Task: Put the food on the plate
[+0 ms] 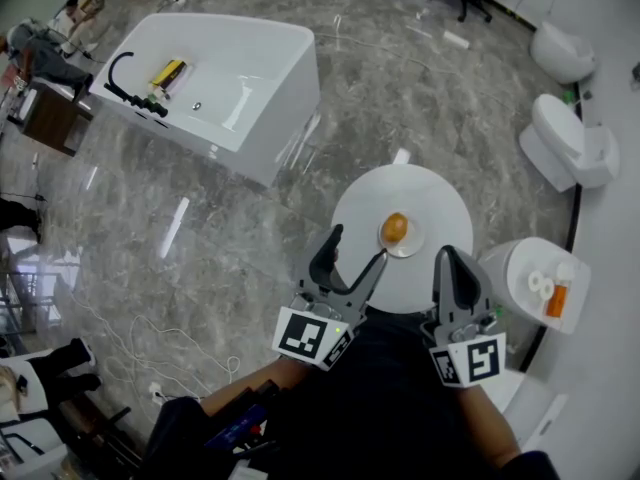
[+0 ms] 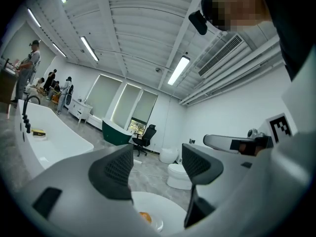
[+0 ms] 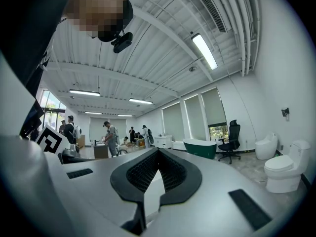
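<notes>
A small round white table (image 1: 425, 190) stands just ahead of me. On it lies a small plate (image 1: 412, 247) with a brown-orange piece of food (image 1: 394, 228) resting on it. My left gripper (image 1: 360, 244) hangs at the table's near left edge, jaws open, nothing between them, and its tips are close to the plate. In the left gripper view the food (image 2: 144, 216) and the plate (image 2: 158, 225) show low between the open fingers (image 2: 116, 169). My right gripper (image 1: 447, 255) is over the table's near right edge, shut and empty; its pads (image 3: 170, 174) meet at the tip.
A white bathtub (image 1: 215, 78) with a black tap stands at the far left. Toilets (image 1: 568, 146) line the right wall. A white stand (image 1: 520, 268) holding an orange bottle (image 1: 556, 299) is right of the table. Cables lie on the grey marble floor at the lower left.
</notes>
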`<state>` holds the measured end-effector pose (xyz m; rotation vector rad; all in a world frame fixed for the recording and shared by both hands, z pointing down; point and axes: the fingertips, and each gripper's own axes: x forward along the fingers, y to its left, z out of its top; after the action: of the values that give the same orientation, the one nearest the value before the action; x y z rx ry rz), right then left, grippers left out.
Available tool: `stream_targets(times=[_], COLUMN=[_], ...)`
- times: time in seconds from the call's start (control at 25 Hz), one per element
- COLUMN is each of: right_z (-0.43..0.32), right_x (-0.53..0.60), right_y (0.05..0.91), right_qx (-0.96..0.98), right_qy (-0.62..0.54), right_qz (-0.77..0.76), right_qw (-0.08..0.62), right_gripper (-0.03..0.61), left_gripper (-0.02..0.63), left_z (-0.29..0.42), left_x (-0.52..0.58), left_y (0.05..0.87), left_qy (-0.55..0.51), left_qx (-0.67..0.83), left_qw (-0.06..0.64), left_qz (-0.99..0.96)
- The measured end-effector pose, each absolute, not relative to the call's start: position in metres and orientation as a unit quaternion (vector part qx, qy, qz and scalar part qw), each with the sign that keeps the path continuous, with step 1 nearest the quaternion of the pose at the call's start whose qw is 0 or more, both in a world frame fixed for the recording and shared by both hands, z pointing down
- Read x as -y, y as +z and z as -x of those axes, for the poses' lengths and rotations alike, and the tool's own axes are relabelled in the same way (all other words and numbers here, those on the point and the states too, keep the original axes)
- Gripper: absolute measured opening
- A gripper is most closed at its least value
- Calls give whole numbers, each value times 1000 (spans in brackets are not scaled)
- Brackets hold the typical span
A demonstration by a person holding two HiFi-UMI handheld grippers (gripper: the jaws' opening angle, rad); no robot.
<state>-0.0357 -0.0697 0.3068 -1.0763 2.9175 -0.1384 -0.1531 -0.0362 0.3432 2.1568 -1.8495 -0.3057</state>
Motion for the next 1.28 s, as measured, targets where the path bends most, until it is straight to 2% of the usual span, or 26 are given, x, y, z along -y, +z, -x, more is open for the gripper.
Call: stream_targets(times=[0.08,0.24,0.4,0.76,0.88,1.28], right_z=[34,34,31,15,10,4], right_x=[69,65,64,75,78,91], right_y=[307,309,309,314,314,312], right_qx=[-937,-938,-938,-926,-928,-937], right_qy=[-47,-50,-55,-43,-52,-41], right_qz=[345,343,342,374,369,346], right_qw=[16,17,26,6,18,13], right_gripper=[2,2,2,2,2,0], left_gripper=[280,82,0,1,0,0], left_z=[147,142,142,125,117,102], left_x=[34,31,30,38,42,59], left_y=[342,341,343,341,340,339], left_qy=[-104,-96,-81,-70,-67,-67], left_qx=[632,628,633,627,626,633], left_qw=[138,137,127,111,105,114], left_qz=[-756,-760,-759,-768,-770,-763])
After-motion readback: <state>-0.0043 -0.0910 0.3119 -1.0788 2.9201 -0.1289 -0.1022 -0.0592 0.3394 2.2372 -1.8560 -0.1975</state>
